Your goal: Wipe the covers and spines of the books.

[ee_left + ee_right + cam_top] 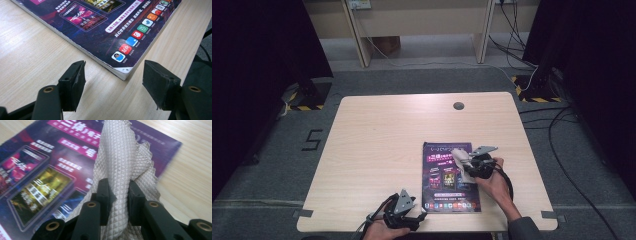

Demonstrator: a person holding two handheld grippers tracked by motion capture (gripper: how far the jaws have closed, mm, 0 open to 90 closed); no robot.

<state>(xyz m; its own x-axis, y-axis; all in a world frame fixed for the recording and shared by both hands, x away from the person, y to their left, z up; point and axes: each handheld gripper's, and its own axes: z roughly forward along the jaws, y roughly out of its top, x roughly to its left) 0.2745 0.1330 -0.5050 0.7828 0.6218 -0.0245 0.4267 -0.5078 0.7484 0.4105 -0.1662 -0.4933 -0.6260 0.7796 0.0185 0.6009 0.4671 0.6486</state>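
Left gripper (418, 218) sits at the table's (372, 150) near edge with jaws spread and nothing between them, aimed at the magazine's (447, 175) near corner just ahead. Farther in, the right gripper (466, 167) is clenched on a pale woven cloth (120, 162), hovering over the cover's upper right part. The magazine lies flat with its long axis running away from the person, so the cloth-bearing right hand is the nearer one for a wipe along it

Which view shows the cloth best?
Right gripper view: the cloth is close up, its weave clear, pinched in the right claw. High view shows it as a small pale patch over the magazine.
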